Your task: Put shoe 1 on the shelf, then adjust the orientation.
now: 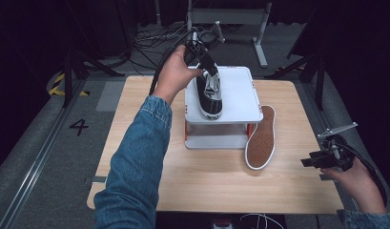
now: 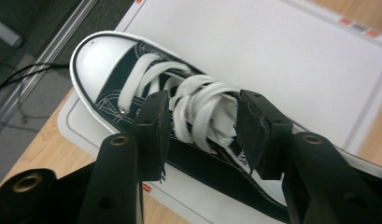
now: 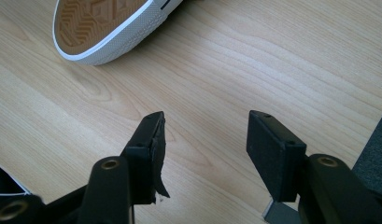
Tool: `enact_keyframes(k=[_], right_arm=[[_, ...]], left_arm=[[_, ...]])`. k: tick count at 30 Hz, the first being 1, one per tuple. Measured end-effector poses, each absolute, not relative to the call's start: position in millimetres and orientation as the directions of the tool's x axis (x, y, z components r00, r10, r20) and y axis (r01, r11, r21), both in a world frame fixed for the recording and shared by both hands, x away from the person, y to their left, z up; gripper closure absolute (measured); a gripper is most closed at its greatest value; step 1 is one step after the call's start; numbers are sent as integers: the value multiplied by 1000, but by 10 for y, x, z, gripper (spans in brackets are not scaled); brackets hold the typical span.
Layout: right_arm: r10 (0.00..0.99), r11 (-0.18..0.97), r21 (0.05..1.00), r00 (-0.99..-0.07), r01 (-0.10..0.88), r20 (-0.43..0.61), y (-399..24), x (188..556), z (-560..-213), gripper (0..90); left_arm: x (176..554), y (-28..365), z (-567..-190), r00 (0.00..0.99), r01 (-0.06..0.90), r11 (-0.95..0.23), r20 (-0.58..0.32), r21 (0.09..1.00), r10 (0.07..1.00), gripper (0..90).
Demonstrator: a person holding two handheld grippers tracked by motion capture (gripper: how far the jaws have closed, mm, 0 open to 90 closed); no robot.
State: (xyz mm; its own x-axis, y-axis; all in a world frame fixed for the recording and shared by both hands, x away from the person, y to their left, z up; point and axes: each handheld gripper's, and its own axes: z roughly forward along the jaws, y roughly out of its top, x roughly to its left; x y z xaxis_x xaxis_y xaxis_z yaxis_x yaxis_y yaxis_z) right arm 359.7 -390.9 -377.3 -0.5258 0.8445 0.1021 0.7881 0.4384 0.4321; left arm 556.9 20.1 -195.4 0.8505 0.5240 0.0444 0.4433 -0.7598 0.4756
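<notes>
My left gripper has its jaws spread over the laces of the black shoe, which sits on the white shelf. My right gripper hangs over the desk, jaws spread and holding nothing. The other shoe leans sole-out against the shelf.

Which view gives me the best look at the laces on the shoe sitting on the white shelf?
The left gripper view: the white laces lie close up between the open left hand-held gripper jaws. The high view shows the black shoe small, laces barely readable. The right gripper view shows the other shoe's sole.
</notes>
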Motion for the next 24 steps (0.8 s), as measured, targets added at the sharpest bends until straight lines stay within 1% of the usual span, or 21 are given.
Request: enact_keyframes(k=[6,10,19,24], right_arm=[[839,453,431,-536,781,90,-3865,3623,-3777,482],[831,460,442,-549,770,91,-3817,3657,-3765,487],[803,483,473,-588,737,96,-3643,3827,-3690,502],[781,505,486,-617,713,93,-3489,3965,-3668,510]], left_arm=[[5300,362,-1821,871,402,-768,51,498,489,506],[5093,515,-1794,880,393,-762,32,514,475,499],[4673,790,-1849,901,360,-765,15,534,435,497],[4504,911,-1914,912,346,-755,-12,557,410,498]])
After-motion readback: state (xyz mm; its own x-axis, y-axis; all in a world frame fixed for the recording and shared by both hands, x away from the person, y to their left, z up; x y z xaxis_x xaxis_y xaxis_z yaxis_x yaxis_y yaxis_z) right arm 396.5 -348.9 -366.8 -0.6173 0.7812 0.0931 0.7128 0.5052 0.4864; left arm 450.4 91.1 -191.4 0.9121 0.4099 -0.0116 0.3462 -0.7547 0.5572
